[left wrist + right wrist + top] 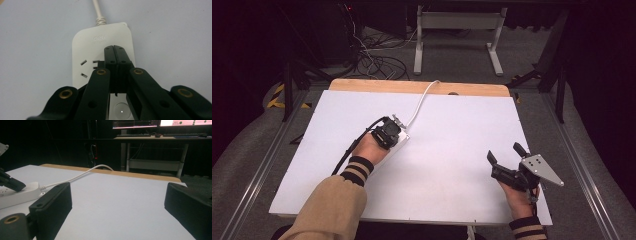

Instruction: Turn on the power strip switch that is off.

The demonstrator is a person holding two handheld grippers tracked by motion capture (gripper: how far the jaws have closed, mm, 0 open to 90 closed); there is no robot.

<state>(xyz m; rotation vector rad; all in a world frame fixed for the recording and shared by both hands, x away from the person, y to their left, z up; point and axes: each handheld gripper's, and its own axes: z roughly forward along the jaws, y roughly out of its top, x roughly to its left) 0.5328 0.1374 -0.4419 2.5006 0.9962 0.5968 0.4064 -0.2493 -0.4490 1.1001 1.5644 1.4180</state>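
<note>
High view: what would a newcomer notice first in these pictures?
A white power strip lies left of centre on the white table, its cord running to the far edge. The left hand-held gripper rests on the strip, jaws shut. The right hand-held gripper waits open near the right edge, holding nothing.

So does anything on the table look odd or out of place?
Nothing stands out. The power strip lies flat on the table, cord intact, with the shut left tongs on top. The right tongs are open, apart.
</note>
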